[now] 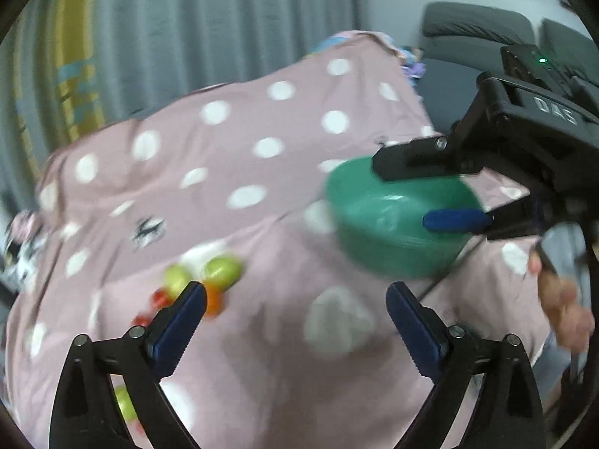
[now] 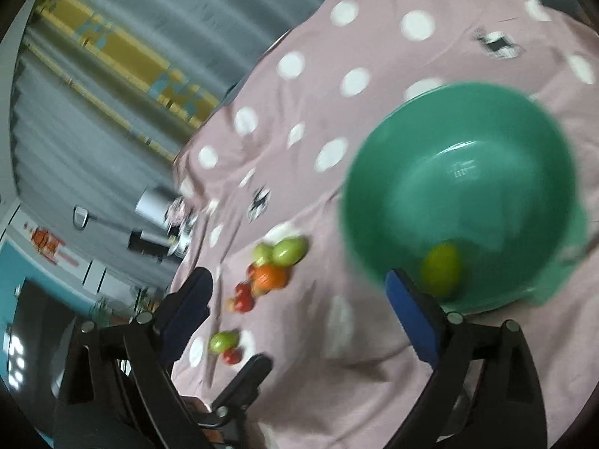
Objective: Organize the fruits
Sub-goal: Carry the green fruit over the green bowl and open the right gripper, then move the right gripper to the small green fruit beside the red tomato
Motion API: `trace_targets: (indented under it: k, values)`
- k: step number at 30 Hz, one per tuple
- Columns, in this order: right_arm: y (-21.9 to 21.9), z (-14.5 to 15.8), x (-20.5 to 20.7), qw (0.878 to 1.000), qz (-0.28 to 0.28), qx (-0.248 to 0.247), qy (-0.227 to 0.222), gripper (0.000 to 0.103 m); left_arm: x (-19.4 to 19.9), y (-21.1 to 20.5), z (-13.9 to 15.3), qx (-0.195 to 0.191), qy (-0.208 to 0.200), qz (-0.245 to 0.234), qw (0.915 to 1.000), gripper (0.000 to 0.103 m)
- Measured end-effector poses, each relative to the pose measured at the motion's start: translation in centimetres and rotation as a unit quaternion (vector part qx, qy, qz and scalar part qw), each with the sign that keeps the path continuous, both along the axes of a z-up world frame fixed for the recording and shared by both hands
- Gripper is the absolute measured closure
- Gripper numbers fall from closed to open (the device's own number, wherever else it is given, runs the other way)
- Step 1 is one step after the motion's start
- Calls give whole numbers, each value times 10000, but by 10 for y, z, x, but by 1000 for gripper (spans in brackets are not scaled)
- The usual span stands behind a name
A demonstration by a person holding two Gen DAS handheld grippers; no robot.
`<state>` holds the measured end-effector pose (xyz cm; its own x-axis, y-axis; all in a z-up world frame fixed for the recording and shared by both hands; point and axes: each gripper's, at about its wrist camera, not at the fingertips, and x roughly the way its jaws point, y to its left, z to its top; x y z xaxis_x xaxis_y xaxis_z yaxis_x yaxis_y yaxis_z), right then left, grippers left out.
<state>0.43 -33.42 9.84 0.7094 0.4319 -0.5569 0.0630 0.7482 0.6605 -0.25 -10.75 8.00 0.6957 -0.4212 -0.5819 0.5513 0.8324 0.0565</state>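
My left gripper (image 1: 295, 321) hung over the pink polka-dot cloth (image 1: 239, 157) on the table, its jaws spread wide and holding nothing. My right gripper (image 2: 299, 299) was likewise wide open, poised at the near rim of the green bowl (image 2: 486, 142), which sat on the cloth toward my right. One yellow-green fruit (image 2: 440, 269) lay inside the bowl, against its near wall (the frame was blurred, so I could not name the fruit). To the left of the bowl, well apart from it, a loose cluster waited on the cloth: two green fruits (image 2: 288, 250) touching an orange fruit (image 2: 271, 276), with small red fruits (image 2: 243, 297) just beside them. Nearer my right gripper lay another green fruit (image 2: 223, 341) with a red one (image 2: 232, 355) touching it. From the left wrist view, the right gripper's blue-padded finger (image 1: 455, 220) reached across the bowl's side.
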Motion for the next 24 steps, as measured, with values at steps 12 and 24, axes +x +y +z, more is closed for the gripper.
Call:
trace_targets:
  k: [12,24]
  values:
    - [149,-31,48,9850,1416,-840,523,9,13,161,-39,-1091,241,2033,9727,4]
    - [222,-60,65,9723,2006,-931,759,9,-10,203,-73,-1061,869,2083,9684,4]
